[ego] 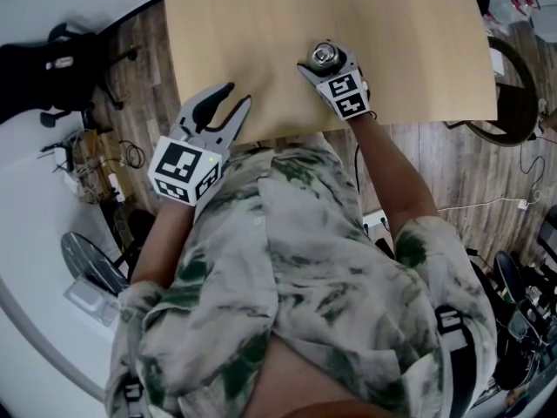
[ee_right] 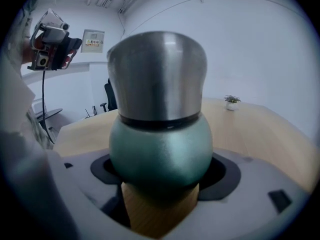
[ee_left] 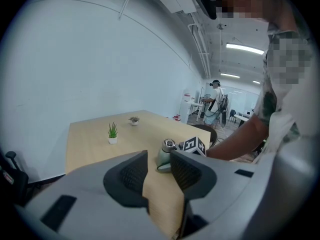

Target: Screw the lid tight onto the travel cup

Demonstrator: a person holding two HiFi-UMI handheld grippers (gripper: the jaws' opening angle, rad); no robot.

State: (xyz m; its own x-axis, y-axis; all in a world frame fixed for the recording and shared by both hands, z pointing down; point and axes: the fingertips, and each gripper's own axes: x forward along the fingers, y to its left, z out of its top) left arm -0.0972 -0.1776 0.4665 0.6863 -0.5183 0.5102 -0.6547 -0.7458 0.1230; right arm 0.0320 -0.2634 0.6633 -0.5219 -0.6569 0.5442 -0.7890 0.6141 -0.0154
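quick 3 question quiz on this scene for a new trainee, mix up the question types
1. True or false: the left gripper holds the lid.
2. The travel cup stands between the jaws of: A) the right gripper B) the left gripper C) neither.
3. Fill in: the cup's body is ___, and its lid is bare steel.

Key: 1 false, its jaws are apart with nothing between them; 2 A; 3 green.
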